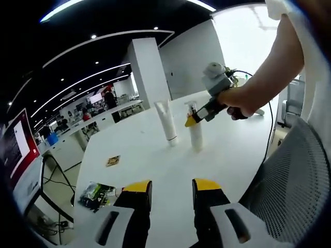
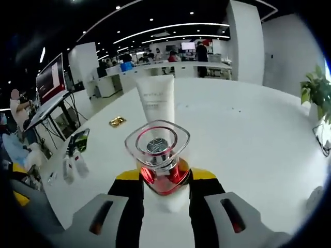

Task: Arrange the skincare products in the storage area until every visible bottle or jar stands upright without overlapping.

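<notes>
Your right gripper [image 2: 164,178] clamps the clear-capped bottle [image 2: 158,150] mid-table w/ white tube [image 2: 156,101] upright just behind, bottle base hidden; left gripper [image 1: 171,187] gapes empty.

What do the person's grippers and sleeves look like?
Both handheld grippers have grey bodies with slotted black tongs tipped in yellow pads: left gripper, right gripper. In the left gripper view, a black cable trails from the right gripper, and the person wears a white short sleeve.
</notes>
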{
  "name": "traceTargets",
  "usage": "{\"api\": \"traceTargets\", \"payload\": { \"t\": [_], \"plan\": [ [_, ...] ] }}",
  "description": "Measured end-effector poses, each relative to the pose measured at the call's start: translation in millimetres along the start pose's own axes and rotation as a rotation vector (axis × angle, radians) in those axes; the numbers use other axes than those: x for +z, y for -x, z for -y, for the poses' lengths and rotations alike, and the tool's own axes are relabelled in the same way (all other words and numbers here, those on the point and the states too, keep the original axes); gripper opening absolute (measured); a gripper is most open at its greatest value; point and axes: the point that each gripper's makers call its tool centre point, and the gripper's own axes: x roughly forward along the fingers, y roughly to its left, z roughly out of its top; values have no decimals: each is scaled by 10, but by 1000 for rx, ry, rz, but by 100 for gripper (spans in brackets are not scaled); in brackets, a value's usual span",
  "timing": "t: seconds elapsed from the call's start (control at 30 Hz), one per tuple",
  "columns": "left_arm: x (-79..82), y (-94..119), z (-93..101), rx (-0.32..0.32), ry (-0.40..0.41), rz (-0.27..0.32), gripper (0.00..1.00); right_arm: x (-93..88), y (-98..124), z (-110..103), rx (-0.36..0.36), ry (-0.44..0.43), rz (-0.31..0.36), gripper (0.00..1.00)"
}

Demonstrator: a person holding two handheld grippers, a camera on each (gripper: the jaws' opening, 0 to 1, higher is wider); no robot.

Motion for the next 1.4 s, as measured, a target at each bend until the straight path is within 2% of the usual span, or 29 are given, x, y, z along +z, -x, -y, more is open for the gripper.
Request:
{"api": "traceTargets", "payload": {
  "t": [0.23,0.47,0.67,0.93,1.2,1.4],
  "plan": [
    [-4,-1,-32,16,0,-4,32,19,7,72,43,-6,-21,29],
    [-34,-16,-16,12,-7,-23,31,125,49,98,84,21,12,29],
    [-75,-27,-4,9,-10,-42,31,312,82,167,130,50,53,29],
    [-101,-29,-24,17,-12,-56,31,479,94,261,137,102,54,29],
    [-111,-30,-30,18,-14,-62,31,534,-9,359,157,148,26,29],
    [-155,-44,-18,11,-10,-87,31,502,-133,352,211,188,-8,29]
  ]
}}
